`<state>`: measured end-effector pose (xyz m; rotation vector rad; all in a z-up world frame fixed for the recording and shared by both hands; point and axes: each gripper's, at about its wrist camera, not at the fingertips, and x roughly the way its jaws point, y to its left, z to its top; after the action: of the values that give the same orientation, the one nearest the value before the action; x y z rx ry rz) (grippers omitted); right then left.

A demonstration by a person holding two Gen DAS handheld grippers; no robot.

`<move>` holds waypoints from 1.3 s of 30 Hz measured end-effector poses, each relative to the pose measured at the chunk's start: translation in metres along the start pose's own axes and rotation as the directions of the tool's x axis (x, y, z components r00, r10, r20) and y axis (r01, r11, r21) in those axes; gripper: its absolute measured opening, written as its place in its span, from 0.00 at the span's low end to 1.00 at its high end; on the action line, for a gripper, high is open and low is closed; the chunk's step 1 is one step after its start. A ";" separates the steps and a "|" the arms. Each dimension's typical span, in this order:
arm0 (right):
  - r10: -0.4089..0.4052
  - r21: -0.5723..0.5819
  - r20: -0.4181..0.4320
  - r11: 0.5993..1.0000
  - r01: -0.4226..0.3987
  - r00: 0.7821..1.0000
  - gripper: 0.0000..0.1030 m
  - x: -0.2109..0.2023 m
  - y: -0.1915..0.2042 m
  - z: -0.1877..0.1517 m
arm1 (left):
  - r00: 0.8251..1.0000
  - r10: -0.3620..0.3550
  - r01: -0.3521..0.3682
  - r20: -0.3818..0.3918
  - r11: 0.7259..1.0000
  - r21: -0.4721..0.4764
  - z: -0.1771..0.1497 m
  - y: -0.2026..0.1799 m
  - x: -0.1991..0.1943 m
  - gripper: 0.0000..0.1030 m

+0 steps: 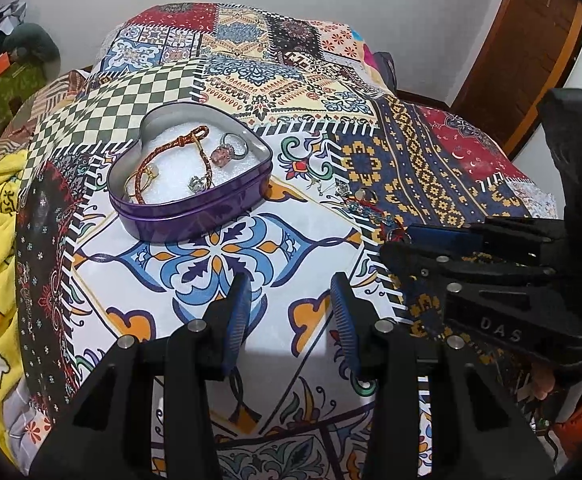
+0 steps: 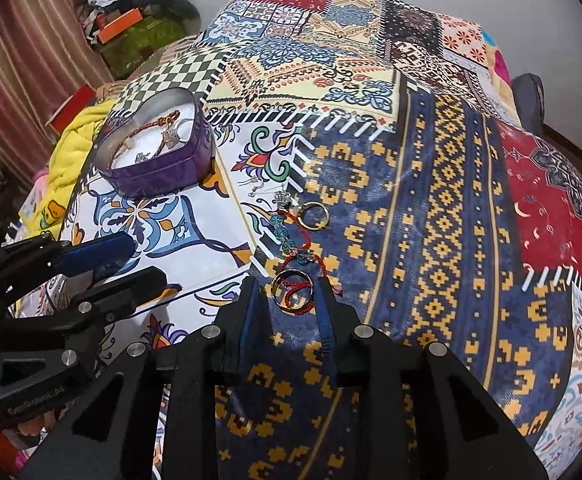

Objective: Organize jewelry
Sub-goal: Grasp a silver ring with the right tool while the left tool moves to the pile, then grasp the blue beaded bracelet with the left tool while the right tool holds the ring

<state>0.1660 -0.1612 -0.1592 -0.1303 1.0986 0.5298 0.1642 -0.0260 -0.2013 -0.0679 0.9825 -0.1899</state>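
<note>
Bright, even indoor light, both views. Soft shadow under purple tin point(image 1: 195, 216). Slight glare on quilt point(image 2: 311, 168). Heavy fisheye bend, dark corners; far clutter soft, centre sharp.

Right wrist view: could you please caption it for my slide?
Right gripper open around a silver ring tangled in red cord, purple heart-shaped tin beyond.
</note>
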 end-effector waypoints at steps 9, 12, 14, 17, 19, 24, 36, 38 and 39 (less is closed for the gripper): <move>0.006 0.010 0.025 1.000 -0.007 1.000 0.19 -0.004 0.000 -0.001 | 1.000 0.006 -0.007 0.003 1.000 0.017 -0.001 -0.004 0.001 0.39; 0.011 0.017 0.042 1.000 -0.011 0.999 0.19 -0.011 0.000 -0.002 | 1.000 0.003 -0.003 0.000 1.000 0.015 -0.001 -0.004 0.000 0.39; 0.014 0.029 0.056 0.999 -0.016 0.998 0.19 -0.017 -0.003 -0.001 | 1.000 -0.002 0.002 -0.003 1.000 0.012 0.000 -0.005 -0.001 0.39; 0.013 0.059 0.087 0.998 -0.018 0.996 0.19 -0.029 -0.011 -0.003 | 1.000 -0.017 0.017 -0.005 1.000 0.009 0.002 -0.008 -0.001 0.39; 0.001 0.081 0.105 0.997 -0.009 0.994 0.19 -0.038 -0.020 -0.003 | 1.000 -0.029 0.029 -0.004 1.000 0.011 0.005 -0.011 0.000 0.39; -0.060 0.120 0.130 0.992 0.044 0.990 0.19 -0.052 -0.041 -0.004 | 0.999 -0.054 0.054 -0.005 0.998 0.039 0.016 -0.028 0.006 0.39; -0.042 0.176 0.131 0.984 0.018 0.990 0.19 -0.053 -0.061 -0.018 | 0.994 -0.091 0.093 -0.059 0.995 0.025 0.045 -0.053 0.045 0.39; -0.033 0.180 0.132 0.984 0.009 0.991 0.19 -0.053 -0.063 -0.019 | 0.992 -0.104 0.105 -0.072 0.994 0.014 0.047 -0.054 0.050 0.39; -0.029 0.184 0.133 0.983 0.004 0.991 0.19 -0.052 -0.064 -0.019 | 0.991 -0.114 0.115 -0.076 0.993 0.009 0.047 -0.054 0.052 0.39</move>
<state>0.1629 -0.2415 -0.1326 0.0572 1.0080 0.4141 0.2242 -0.0903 -0.2097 -0.1058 1.0536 -0.3062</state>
